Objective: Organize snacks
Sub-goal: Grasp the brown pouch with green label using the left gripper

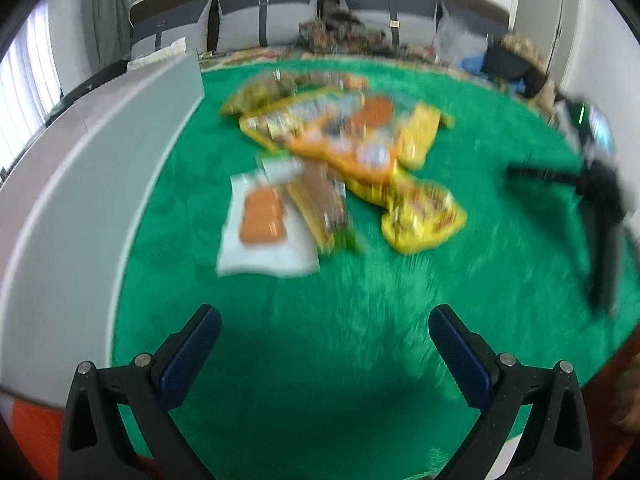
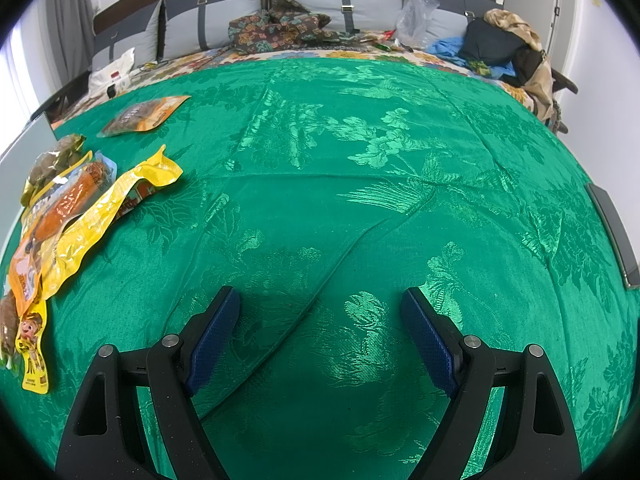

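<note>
A blurred heap of snack packets (image 1: 340,140) lies on the green cloth (image 1: 400,300) ahead of my left gripper (image 1: 324,324), which is open and holds nothing. Nearest to it is a white packet with orange contents (image 1: 264,224); a yellow packet (image 1: 424,216) lies to its right. In the right wrist view the same heap (image 2: 68,216) sits at the far left, with one orange-brown packet (image 2: 144,114) lying apart behind it. My right gripper (image 2: 320,308) is open over bare green cloth (image 2: 360,160), empty. The other gripper (image 1: 596,184) shows dark at the left view's right edge.
A grey box wall (image 1: 80,184) runs along the left of the cloth. A dark flat phone-like object (image 2: 612,236) lies at the cloth's right edge. Behind are grey cushions (image 2: 224,20), a patterned bundle (image 2: 276,24), a plastic bag (image 2: 416,16) and piled clothes (image 2: 504,44).
</note>
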The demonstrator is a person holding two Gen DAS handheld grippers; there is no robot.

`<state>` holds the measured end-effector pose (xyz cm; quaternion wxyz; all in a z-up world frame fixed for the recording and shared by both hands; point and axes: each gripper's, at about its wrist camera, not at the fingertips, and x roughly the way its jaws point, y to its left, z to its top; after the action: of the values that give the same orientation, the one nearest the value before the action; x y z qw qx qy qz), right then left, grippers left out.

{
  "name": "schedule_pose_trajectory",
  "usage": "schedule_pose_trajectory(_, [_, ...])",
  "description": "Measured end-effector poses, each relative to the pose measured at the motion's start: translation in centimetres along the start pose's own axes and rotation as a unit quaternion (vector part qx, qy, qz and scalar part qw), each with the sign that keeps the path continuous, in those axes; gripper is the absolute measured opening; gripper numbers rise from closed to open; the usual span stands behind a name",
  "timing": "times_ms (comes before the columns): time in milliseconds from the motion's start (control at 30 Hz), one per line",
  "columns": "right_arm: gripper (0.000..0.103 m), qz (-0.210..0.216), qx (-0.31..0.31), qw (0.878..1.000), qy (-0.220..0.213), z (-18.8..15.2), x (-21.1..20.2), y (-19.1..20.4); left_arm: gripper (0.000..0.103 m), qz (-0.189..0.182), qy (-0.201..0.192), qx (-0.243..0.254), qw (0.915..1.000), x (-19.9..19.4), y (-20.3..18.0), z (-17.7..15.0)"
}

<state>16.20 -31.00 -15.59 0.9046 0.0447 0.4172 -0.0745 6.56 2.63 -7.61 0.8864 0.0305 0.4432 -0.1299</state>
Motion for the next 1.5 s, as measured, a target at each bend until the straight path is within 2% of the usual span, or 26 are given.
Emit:
schedule_pose_trajectory(100, [0.086,0.000,0.000,1.000,0.000,0.0,0.0,0.0,0.103,-0.021,0.010,-0.009,0.9997,-0.5,1.7,2.4])
schedule_pose_trajectory(267, [0.086,0.000,0.000,1.000,0.000,0.0,0.0,0.0,0.101,-0.022,0.085,-0.009,0.9961,2.6,3.4,5.3])
schedule_pose_trajectory(400, [0.086,0.000,0.000,1.000,0.000,0.0,0.0,0.0,0.086,-0.008,0.107,-0.040,0.9934,4.4,4.5,6.5])
schedule_pose_trajectory(533, [0.086,0.000,0.000,1.000,0.000,0.0,0.0,0.0,0.081,-0.018,0.117,-0.046,0.9919,5.4,3.3,7.3])
schedule_pose_trajectory(633, [0.086,0.000,0.000,1.000,0.000,0.0,0.0,0.0,0.081,0.009,0.124,-0.014,0.9922,6.5,1.2,8.1])
schedule_pose_trajectory(700, [0.086,0.000,0.000,1.000,0.000,0.0,0.0,0.0,0.075,0.032,0.137,-0.006,0.9901,7.9,0.3,8.4])
schedule_pose_trajectory(767, [0.086,0.000,0.000,1.000,0.000,0.0,0.0,0.0,0.073,0.066,0.133,0.011,0.9889,8.7,-0.5,8.6])
schedule_pose_trajectory(900, [0.086,0.000,0.000,1.000,0.000,0.0,0.0,0.0,0.074,0.107,0.135,0.056,0.9836,9.8,-2.0,8.7])
schedule_pose_trajectory(1067, [0.086,0.000,0.000,1.000,0.000,0.0,0.0,0.0,0.075,0.101,0.132,0.062,0.9840,10.2,-2.1,9.1])
schedule_pose_trajectory(1167, [0.086,0.000,0.000,1.000,0.000,0.0,0.0,0.0,0.066,0.104,0.128,0.068,0.9839,10.2,-2.1,9.1])
schedule_pose_trajectory(1300, [0.086,0.000,0.000,1.000,0.000,0.0,0.0,0.0,0.061,0.103,0.117,0.064,0.9857,9.9,-1.8,9.0])
schedule_pose_trajectory(1500, [0.086,0.000,0.000,1.000,0.000,0.0,0.0,0.0,0.059,0.064,0.111,0.026,0.9915,8.9,-0.3,9.1])
